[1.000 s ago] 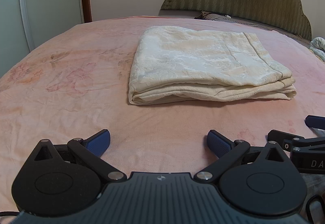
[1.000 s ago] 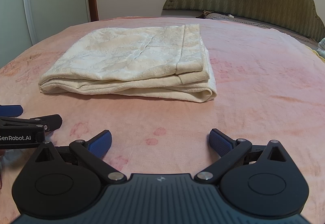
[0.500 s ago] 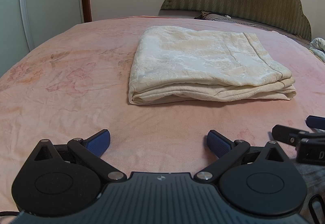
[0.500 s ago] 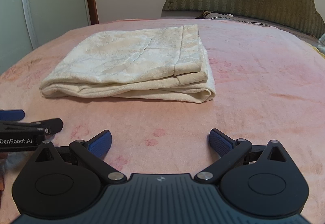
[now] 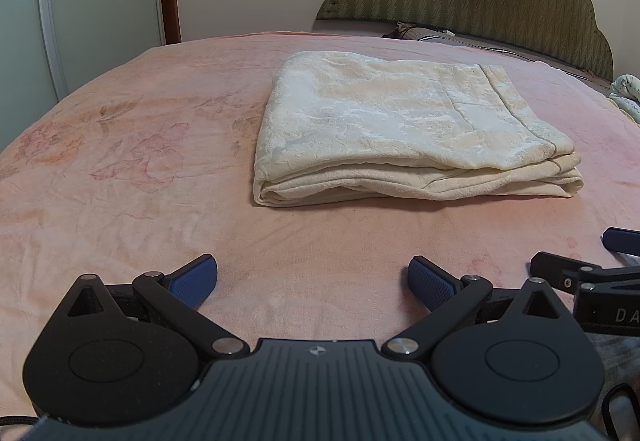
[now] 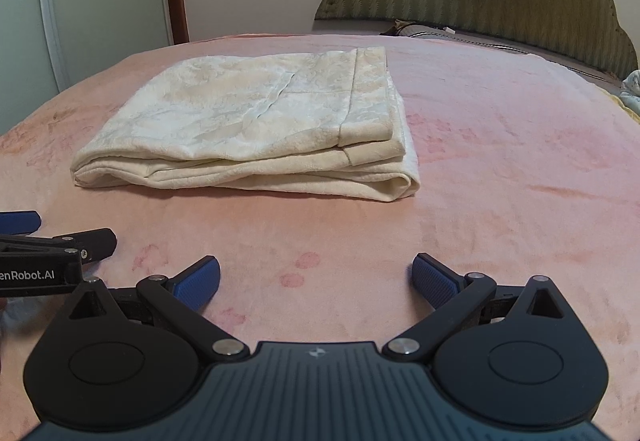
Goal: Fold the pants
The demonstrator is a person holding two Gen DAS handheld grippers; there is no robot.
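while you hold left gripper (image 5: 313, 277) and right gripper (image 6: 316, 277) low, jaws of both spread wide, empty, cream pants (image 5: 404, 129) lie folded on pink blanket (image 5: 120, 169) ahead, long axis left-right, hems at right end.

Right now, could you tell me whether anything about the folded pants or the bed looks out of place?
Nothing stands out. The cream pants lie folded in a fairly even stack on the pink bedspread, edges roughly aligned. Both the left gripper and right gripper are open, clear of the fabric.
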